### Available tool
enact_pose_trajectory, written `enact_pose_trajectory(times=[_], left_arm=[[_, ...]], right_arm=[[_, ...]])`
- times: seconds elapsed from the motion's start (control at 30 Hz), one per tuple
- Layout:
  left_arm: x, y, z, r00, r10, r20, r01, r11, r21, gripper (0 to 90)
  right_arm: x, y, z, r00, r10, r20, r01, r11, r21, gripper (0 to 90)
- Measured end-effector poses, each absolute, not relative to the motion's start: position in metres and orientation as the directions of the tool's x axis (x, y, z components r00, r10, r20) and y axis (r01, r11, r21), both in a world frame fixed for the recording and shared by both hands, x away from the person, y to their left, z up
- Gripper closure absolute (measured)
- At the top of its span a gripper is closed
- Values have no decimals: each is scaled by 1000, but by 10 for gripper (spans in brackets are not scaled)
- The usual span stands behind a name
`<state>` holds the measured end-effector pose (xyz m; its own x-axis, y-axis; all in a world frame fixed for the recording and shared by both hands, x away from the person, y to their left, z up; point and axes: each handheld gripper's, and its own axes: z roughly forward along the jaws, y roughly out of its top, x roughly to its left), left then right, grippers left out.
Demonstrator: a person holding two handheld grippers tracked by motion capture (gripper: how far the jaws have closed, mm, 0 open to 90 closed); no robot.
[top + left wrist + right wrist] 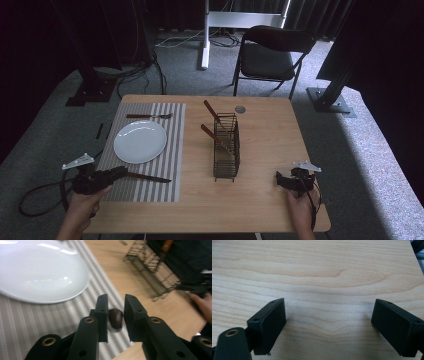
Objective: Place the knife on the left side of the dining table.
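A knife (149, 177) with a dark brown handle lies on the near edge of a grey striped placemat (170, 150), blade pointing toward the middle of the bench (270, 150). The left tongs (112, 173) have their jaws narrowed on either side of the handle's rounded end (115, 317); whether they press on it I cannot tell. Just beyond the knife a white plate (140, 141) sits on the mat, and a fork (149, 116) lies at the mat's far edge. A black wire basket (226, 146) stands mid-bench with two brown-handled utensils (214, 114) leaning out of it. The right tongs (286, 180) rest at the near right of the bench, jaws spread wide over bare wood.
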<state>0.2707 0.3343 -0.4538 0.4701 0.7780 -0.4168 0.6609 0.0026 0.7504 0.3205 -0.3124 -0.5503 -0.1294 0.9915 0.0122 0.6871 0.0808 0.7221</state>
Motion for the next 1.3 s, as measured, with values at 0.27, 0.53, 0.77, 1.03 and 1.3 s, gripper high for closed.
enact_pose_trajectory(times=[0.27,0.53,0.77,1.03,1.3], left_arm=[[275,349,-473,402,784,-474,698,73,712,702],[283,355,-492,341,816,-467,730,83,678,611],[285,359,-505,272,844,-462,747,118,655,531],[292,358,-519,210,868,-449,767,139,627,446],[299,352,-526,176,886,-430,777,143,613,409]], right_arm=[[320,-312,-550,-129,992,13,687,80,722,116],[320,-312,-550,-129,992,12,687,81,722,116],[320,-312,-550,-129,992,12,687,81,722,116],[320,-312,-550,-129,992,12,687,80,722,116],[320,-312,-550,-129,992,12,687,81,722,116]])
